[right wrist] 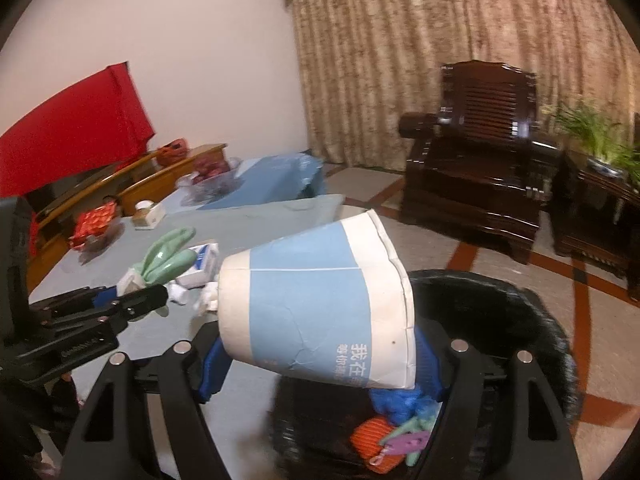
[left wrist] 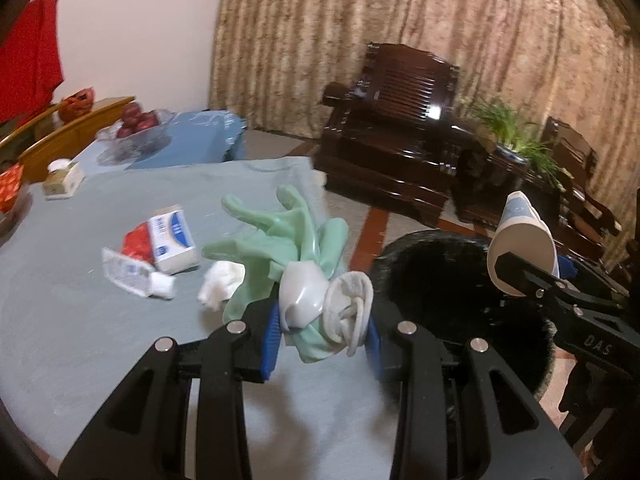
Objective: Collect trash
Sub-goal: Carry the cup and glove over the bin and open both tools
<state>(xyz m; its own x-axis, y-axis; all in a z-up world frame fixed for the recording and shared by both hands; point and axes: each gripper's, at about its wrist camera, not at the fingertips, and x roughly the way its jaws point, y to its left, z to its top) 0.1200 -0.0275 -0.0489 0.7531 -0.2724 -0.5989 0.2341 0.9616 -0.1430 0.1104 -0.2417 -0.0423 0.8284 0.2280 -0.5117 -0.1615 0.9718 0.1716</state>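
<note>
My left gripper (left wrist: 320, 340) is shut on a pale green rubber glove (left wrist: 280, 236) bundled with a white mask-like piece (left wrist: 348, 300), held above the table's right edge. In the right wrist view the left gripper (right wrist: 132, 300) and the glove (right wrist: 168, 256) appear at the left. My right gripper (right wrist: 320, 364) is shut on a blue-and-white paper cup (right wrist: 320, 312), lying sideways over the black-bagged trash bin (right wrist: 500, 308). That cup (left wrist: 520, 248) and the bin (left wrist: 460, 280) also show in the left wrist view. On the table (left wrist: 80, 320) lie a tissue pack (left wrist: 174, 238), a red wrapper (left wrist: 138, 244), a clear wrapper (left wrist: 124, 272) and crumpled white tissue (left wrist: 220, 284).
The bin holds an orange item (right wrist: 368, 436) and coloured scraps. A dark wooden armchair (left wrist: 400, 120) and a potted plant (left wrist: 512, 128) stand behind it before a curtain. A glass fruit bowl (left wrist: 136, 128) and a small tissue holder (left wrist: 64, 180) sit at the table's far left.
</note>
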